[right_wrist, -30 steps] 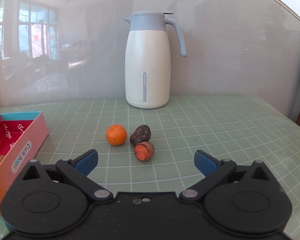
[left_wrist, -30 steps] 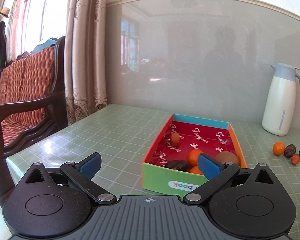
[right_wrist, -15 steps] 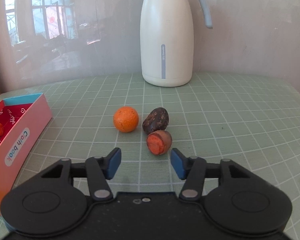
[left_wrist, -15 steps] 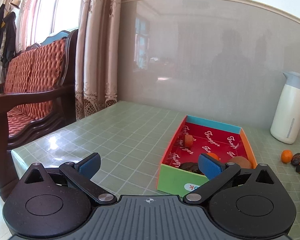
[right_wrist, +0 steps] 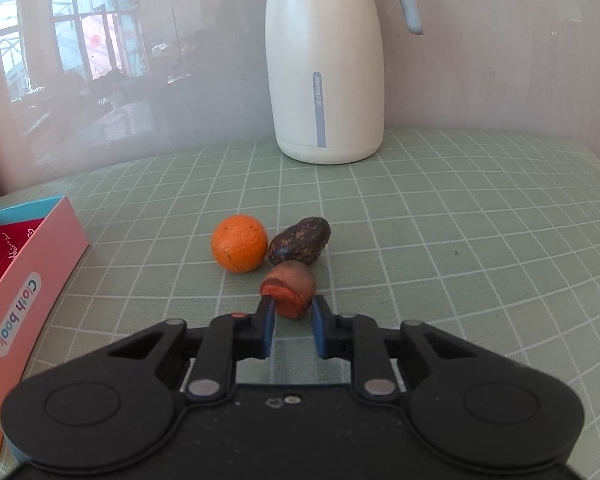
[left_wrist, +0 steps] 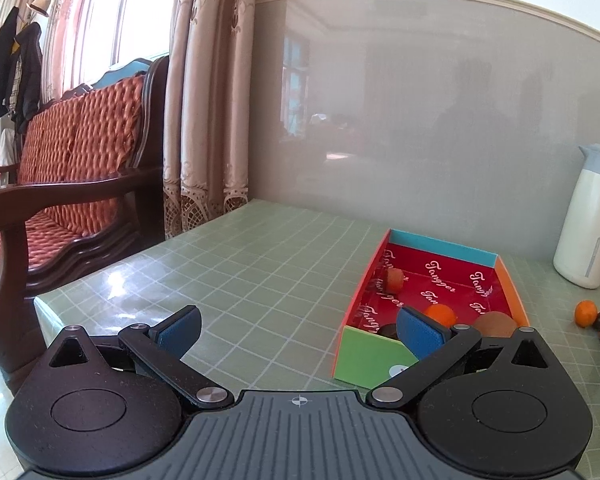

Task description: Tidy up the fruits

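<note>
The small reddish-orange fruit (right_wrist: 288,290), brown-skinned on top with a rough orange cut face toward you, sits on the table right at the tips of your right gripper (right_wrist: 293,308). Its blue pads (right_wrist: 269,326) have narrowed to about the fruit's width and bracket its near end; whether they press it firmly or only touch cannot be told. Just behind it lies a dark, mottled, lumpy oval fruit (right_wrist: 299,240) touching it, and beside that on the left a round dimpled tangerine (right_wrist: 239,243).

Your left gripper (left_wrist: 298,326) hangs spread wide with nothing between its blue pads, over the table near the short green end of the cardboard box (left_wrist: 370,354). The box has a red printed lining, a blue far wall and orange sides; inside it you can see a small orange-red fruit (left_wrist: 395,279) near the left wall, an orange one (left_wrist: 441,314), a brown rounded one (left_wrist: 494,322) and a dark one (left_wrist: 388,330) partly hidden by your pad.

The table (right_wrist: 460,220) wears a glossy pale-green cloth with a white grid. A smooth cream thermos jug (right_wrist: 326,60) with a grey-blue lid and handle stands against the wall behind the fruits.
</note>
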The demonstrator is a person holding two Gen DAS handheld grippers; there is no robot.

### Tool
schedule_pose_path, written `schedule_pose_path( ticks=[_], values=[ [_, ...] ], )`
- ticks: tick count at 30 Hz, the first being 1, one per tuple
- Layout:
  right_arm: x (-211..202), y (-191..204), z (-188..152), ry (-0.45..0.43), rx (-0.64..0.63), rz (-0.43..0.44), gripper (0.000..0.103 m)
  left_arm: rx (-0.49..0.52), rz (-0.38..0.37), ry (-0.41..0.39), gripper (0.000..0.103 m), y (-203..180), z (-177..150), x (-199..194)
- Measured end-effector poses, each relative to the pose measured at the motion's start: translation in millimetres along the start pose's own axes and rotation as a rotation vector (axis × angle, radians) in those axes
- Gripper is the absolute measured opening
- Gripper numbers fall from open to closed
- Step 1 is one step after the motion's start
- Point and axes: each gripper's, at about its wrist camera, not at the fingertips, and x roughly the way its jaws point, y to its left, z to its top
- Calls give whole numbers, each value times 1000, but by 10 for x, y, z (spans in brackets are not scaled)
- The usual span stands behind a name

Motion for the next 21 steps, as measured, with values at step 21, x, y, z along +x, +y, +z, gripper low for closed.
schedule_pose_path(
  ticks=[21],
  values=[
    [-79,55,-16,-16,-6,45,20,9,-3,6,103,-51,-4,8]
  ],
)
